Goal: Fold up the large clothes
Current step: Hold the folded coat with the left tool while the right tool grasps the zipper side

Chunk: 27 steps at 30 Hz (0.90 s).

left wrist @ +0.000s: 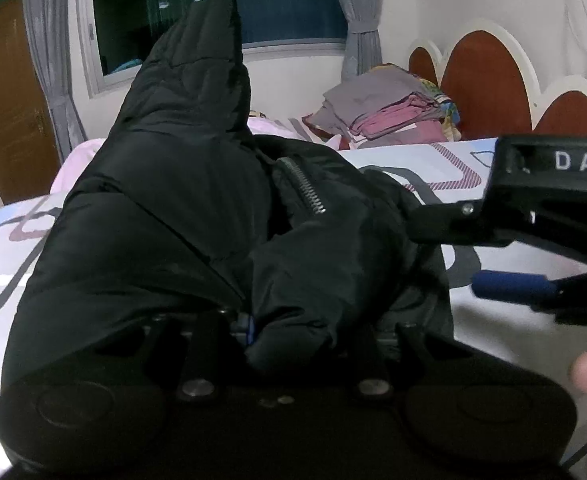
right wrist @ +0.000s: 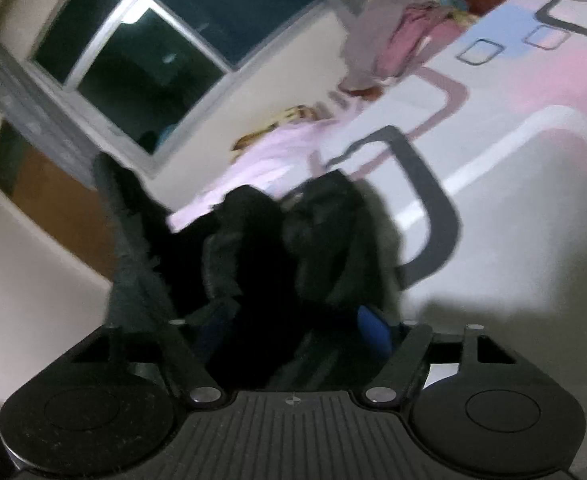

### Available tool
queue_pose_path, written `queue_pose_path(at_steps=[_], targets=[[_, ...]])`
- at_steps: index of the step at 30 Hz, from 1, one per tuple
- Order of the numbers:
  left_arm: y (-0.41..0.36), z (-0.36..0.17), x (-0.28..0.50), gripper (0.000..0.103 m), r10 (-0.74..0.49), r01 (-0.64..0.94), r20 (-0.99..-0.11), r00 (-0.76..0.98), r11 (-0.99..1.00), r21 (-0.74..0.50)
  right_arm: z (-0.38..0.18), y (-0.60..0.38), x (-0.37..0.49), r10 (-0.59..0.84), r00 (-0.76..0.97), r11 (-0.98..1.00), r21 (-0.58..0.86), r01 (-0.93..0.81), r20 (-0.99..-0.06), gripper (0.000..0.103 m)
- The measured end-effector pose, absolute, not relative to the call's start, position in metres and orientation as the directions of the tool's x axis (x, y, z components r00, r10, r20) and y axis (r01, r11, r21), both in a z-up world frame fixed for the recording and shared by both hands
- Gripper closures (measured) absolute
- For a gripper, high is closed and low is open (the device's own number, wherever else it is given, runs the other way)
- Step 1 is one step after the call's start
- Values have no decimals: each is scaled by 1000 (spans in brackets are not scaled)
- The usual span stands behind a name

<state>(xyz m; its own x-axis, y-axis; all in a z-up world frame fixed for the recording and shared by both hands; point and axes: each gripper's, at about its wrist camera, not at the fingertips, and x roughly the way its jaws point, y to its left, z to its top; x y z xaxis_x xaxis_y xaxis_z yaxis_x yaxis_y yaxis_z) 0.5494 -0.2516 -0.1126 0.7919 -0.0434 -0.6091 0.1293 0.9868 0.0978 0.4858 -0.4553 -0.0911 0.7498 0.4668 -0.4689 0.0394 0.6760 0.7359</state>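
Bunching black quilted jacket, zipper exposed.

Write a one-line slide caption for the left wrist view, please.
Left gripper pinching a black padded jacket on a patterned bed.

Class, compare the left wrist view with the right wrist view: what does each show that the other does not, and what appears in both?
Only the left wrist view shows the right gripper from the side, jaws apart, one blue-padded, the jacket's metal zipper, and the left gripper pinching black fabric.

Only the right wrist view shows the right gripper's own mount, blurred, with one blue pad beside the cloth.

Both show the black jacket, the patterned bedsheet, the folded clothes pile and the dark window.
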Motion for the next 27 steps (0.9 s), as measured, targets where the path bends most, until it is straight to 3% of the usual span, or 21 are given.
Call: queue_pose_path(at_steps=[2,3,9,12,13,14,18,23,27], targets=[[-251,-110,551,82,-51,127,-616,786,989,79,-90,-451,486,496,740,667,745,11,-455,34],[-251,-110,551,82,-54,126,-620,783,989,73,-89,-449,487,510,735,657,754,2,-447,42],[-251,-107,549,82,-62,142,-628,776,987,79,-79,-439,488,587,723,596,799,-81,-365,42],[-252,-105,548,81,-57,148,-627,777,984,95,-88,-431,495,613,687,598,798,-82,-389,45],[-253,-106,548,81,-56,152,-627,777,983,100,-91,-430,497,628,681,583,808,-90,-377,53],[-254,-106,549,81,-59,156,-630,774,983,99,-95,-430,499,646,672,558,825,-91,-363,70],[-257,-105,550,81,-60,162,-636,770,981,104,-96,-424,501,618,670,623,776,-98,-412,88],[-260,-97,547,75,-61,200,-657,751,970,139,-109,-424,503,588,666,655,753,-60,-458,93],[-239,-76,523,72,-174,312,-670,721,946,91,-119,-426,503,594,652,652,757,-47,-472,94]])
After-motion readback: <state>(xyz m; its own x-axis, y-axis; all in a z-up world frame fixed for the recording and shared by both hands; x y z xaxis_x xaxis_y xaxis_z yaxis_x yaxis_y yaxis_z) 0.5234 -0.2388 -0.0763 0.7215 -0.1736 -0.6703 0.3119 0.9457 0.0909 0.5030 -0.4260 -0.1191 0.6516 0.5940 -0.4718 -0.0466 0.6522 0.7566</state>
